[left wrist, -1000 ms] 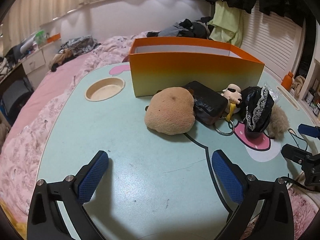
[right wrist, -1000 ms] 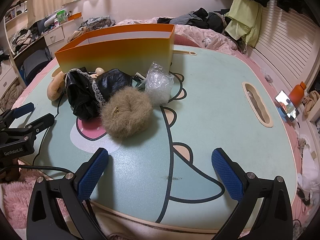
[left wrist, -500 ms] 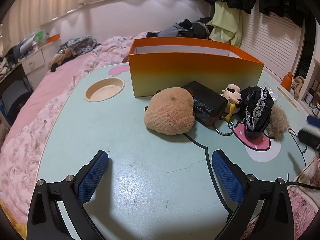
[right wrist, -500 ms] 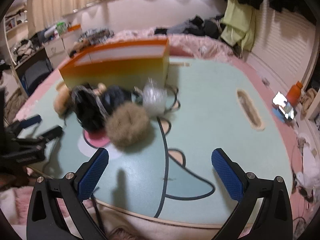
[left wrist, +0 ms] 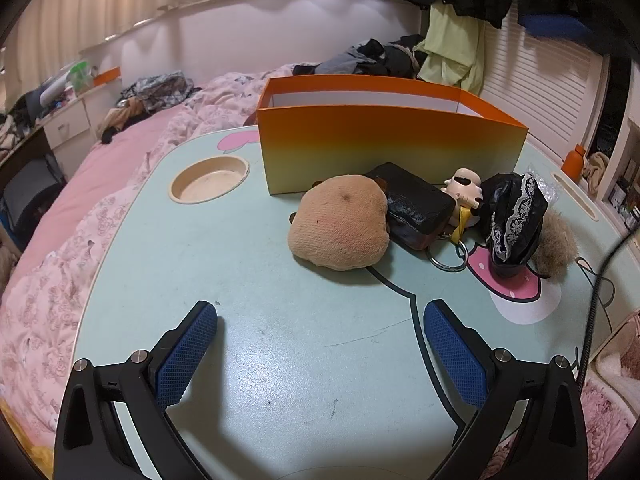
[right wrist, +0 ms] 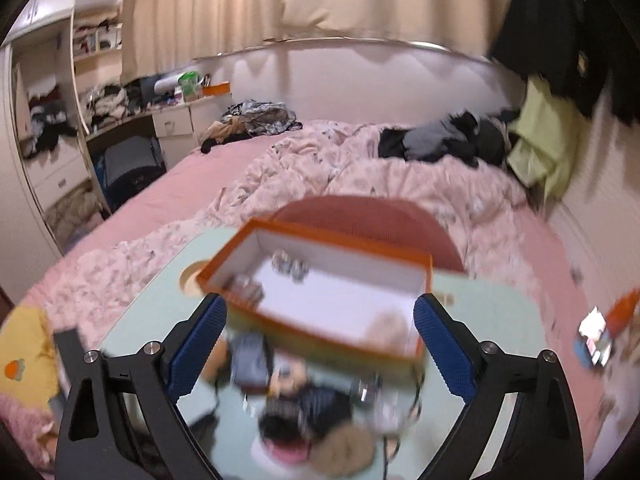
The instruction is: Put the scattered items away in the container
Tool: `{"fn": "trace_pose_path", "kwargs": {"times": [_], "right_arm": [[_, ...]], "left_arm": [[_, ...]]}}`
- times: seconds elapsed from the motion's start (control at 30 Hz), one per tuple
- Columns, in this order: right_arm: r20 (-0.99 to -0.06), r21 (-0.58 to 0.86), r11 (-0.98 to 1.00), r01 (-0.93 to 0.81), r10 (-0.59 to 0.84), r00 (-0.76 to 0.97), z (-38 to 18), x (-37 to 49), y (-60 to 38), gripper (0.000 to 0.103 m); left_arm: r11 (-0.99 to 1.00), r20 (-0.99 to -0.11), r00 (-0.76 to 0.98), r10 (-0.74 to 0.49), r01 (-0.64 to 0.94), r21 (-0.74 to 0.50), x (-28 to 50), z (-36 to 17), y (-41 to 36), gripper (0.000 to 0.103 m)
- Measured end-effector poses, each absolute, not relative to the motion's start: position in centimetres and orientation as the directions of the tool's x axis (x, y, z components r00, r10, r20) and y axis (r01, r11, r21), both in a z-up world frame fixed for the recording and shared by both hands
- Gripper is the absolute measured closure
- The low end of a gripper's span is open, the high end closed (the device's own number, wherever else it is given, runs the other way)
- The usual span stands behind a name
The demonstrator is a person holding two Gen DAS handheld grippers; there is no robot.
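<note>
The orange box (left wrist: 384,148) stands open-topped at the back of the mint table (left wrist: 240,280). Before it lie a tan plush (left wrist: 340,228), a dark pouch (left wrist: 416,208), a small figurine keychain (left wrist: 464,188), a black lace-trimmed piece (left wrist: 512,220) and a furry pom (left wrist: 556,244). My left gripper (left wrist: 320,344) hovers open and empty over bare table, short of the plush. My right gripper (right wrist: 320,344) is raised, looking down into the box (right wrist: 332,236); its jaws are closing with nothing between them. That view is blurred. Small shiny items (right wrist: 288,268) lie in the box.
A round cup recess (left wrist: 208,179) sits in the table left of the box. A black cable (left wrist: 600,280) hangs across the table's right edge. A pink quilted bed (right wrist: 360,176) with clothes surrounds the table. Crinkled clear plastic (left wrist: 544,188) lies behind the lace piece.
My right gripper has risen from the table's edge to above the pile, now looking down into the box, and its jaws stand a little narrower. It left the left wrist view. My left gripper stayed put.
</note>
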State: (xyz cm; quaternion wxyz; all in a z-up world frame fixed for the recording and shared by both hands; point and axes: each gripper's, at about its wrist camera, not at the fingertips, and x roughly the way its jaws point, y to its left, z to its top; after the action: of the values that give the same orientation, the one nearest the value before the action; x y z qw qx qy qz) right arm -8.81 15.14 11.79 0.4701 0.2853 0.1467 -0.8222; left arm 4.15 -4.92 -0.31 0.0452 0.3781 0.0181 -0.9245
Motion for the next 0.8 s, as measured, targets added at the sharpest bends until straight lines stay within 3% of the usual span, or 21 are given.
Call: {"fn": "trace_pose_path", "kwargs": {"times": [0.1, 0.27, 0.47, 0.8], "right_arm": [[-0.654, 0.002, -0.488, 0.873, -0.661, -0.368, 11.4, -10.0, 11.7, 0.024], [-0.753, 0.015, -0.446, 0.895, -0.594, -0.283, 8.8, -12.3, 6.4, 0.025], [-0.857, 0.009, -0.415, 0.91, -0.472, -0.207, 5.4, -14.8, 1.3, 0.035], [-0.931, 0.017, -0.4, 0.917, -0.34, -0.131, 1.5, -15.9, -3.6, 0.038]], "left_arm": [[-0.995, -0.701, -0.71, -0.07, 0.097, 0.001, 4.1, -0.3, -4.9, 0.0], [-0.996, -0.699, -0.712, -0.066, 0.094, -0.001, 4.0, -0.2, -4.9, 0.0], [-0.996, -0.698, -0.713, -0.064, 0.092, -0.002, 4.0, -0.2, -4.8, 0.0], [-0.996, -0.697, -0.714, -0.06, 0.088, -0.005, 3.8, -0.2, -5.0, 0.0]]}}
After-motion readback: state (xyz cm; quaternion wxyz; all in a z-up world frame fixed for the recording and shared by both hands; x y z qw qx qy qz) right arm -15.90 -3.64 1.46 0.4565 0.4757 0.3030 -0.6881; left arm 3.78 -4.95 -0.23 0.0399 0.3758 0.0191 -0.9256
